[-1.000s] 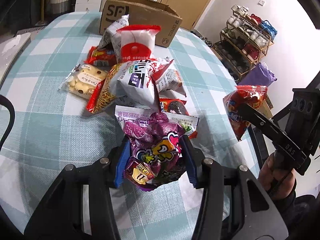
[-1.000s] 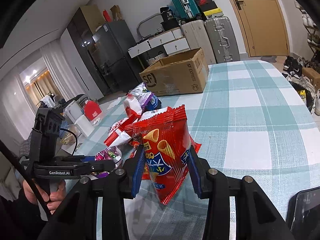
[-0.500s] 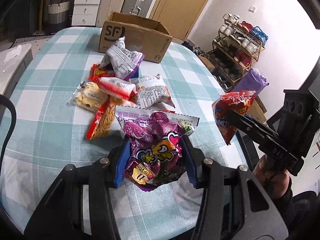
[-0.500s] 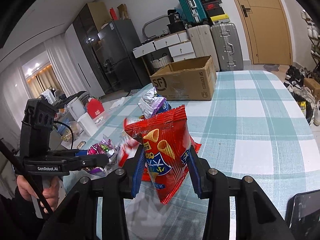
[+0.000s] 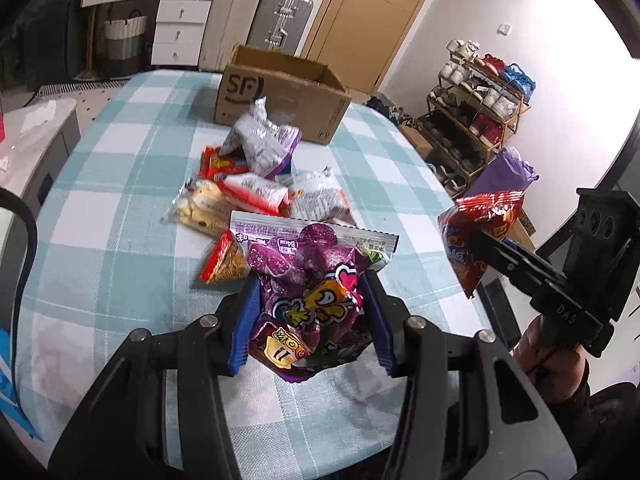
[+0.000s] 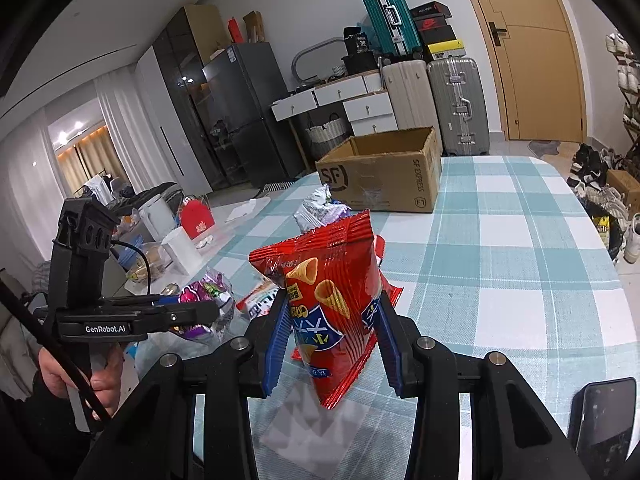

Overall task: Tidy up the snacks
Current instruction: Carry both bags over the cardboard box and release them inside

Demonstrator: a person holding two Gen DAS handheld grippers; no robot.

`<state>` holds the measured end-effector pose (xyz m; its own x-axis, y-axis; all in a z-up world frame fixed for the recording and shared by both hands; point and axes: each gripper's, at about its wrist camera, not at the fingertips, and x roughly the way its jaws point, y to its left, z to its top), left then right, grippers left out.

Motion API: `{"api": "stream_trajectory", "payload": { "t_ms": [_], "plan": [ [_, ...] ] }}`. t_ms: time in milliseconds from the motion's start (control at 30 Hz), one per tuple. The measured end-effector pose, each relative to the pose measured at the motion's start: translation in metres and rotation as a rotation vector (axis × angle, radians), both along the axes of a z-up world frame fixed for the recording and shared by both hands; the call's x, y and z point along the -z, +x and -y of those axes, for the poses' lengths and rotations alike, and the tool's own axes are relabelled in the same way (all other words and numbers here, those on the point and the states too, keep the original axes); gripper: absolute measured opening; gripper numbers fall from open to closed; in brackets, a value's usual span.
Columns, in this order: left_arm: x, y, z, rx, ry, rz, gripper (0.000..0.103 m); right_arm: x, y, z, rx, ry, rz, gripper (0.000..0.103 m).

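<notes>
- The purple snack bag [image 5: 308, 304] is pinched between the blue pads of the left gripper [image 5: 310, 328], crumpled at its middle, and hangs clear above the checked tablecloth [image 5: 120, 264].
- The red snack bag [image 6: 332, 300], printed with cone-shaped crisps, stands upright between the blue pads of the right gripper [image 6: 332, 344], which is closed narrow on its lower half; its bottom corner hangs free over the cloth.
- In the left wrist view the same red bag shows at the right edge, held out beyond the table's rim, with a hand [image 5: 548, 356] on the gripper's handle below it.
- In the right wrist view the left gripper appears at the left with the purple bag at its tip, and a hand [image 6: 80, 376] around its handle.
- A loose pile of snack packets [image 5: 256, 192] lies on the cloth between the held purple bag and the box: a silver-and-purple bag on the far side, red and white packets in the middle, a pale packet at the left; some are blurred, so their print is hard to read.
- An open cardboard box [image 5: 280, 96] marked SF sits at the far end of the table, just beyond the pile.
- A dark phone [image 6: 604, 416] lies, it seems, on the cloth at the lower right of the right wrist view.
</notes>
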<state>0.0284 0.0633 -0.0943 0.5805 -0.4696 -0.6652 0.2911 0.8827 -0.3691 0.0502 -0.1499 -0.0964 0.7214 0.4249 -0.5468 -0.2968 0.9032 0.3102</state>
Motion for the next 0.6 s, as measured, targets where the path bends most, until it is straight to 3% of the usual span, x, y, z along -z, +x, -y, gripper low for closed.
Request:
{"api": "stream_trajectory", "payload": {
  "t_ms": [233,433,600],
  "plan": [
    [-0.046,-0.014,-0.009,-0.049,0.018,0.069,0.046,-0.025,-0.009,-0.011,-0.025,-0.018,0.055,0.041],
    [-0.090,-0.017,-0.007,-0.047,0.066,0.148,0.046,-0.058,-0.009,-0.012,-0.057,0.046,0.097,0.041],
    [-0.129,-0.025,0.002,-0.103,0.179,0.283,0.046,-0.088,0.000,-0.012,-0.080,0.091,0.130,0.041]
  ]
}}
